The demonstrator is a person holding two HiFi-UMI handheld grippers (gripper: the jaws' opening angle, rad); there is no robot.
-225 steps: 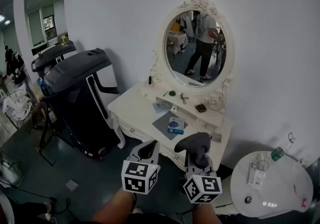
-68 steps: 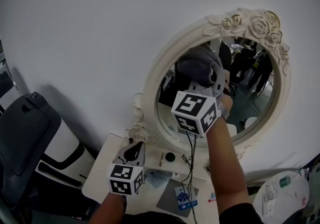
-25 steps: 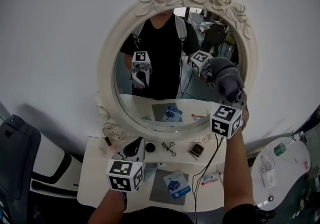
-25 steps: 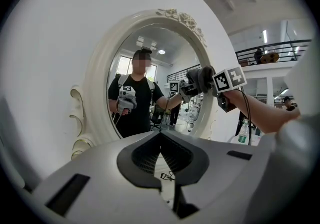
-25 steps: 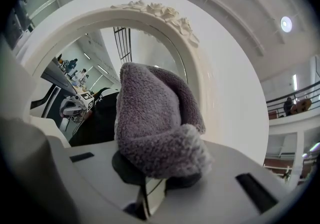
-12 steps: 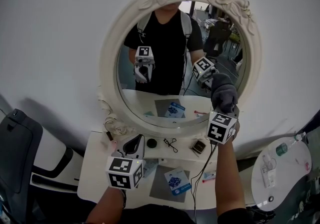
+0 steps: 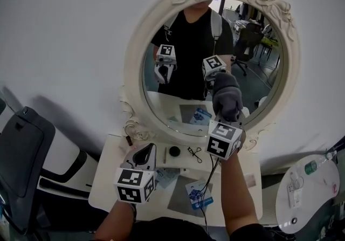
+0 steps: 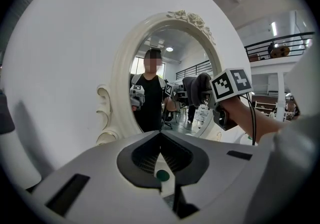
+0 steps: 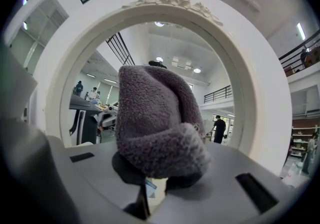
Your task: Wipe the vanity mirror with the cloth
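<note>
At the far left a dark treadmill [image 7: 24, 151] stands against the wall. Just right of it my left claw [image 7: 145, 152] hovers low over the white tabletop [image 7: 105, 191]. Its two halves are pressed together with nothing between them, and it points up toward the mirror's carved frame. On the tabletop beyond it lies a small round black thing [image 7: 174, 151], and nearer me a blue booklet [image 7: 200, 195]. The oval mirror [image 7: 259, 81] rises from the back of the tabletop, with roses moulded at its crown (my own reflection, both claws in it, fills the middle of the glass). My right claw [image 7: 227, 120] is held up in front of the lower middle of the glass, pinching a bunched grey fleecy cloth [image 7: 227, 98]. The cloth's top meets its reflection there, so it seems to lie against the glass. At the far right, well apart, a round white side table [image 7: 317, 208] carries a small green bottle [image 7: 310, 167].
</note>
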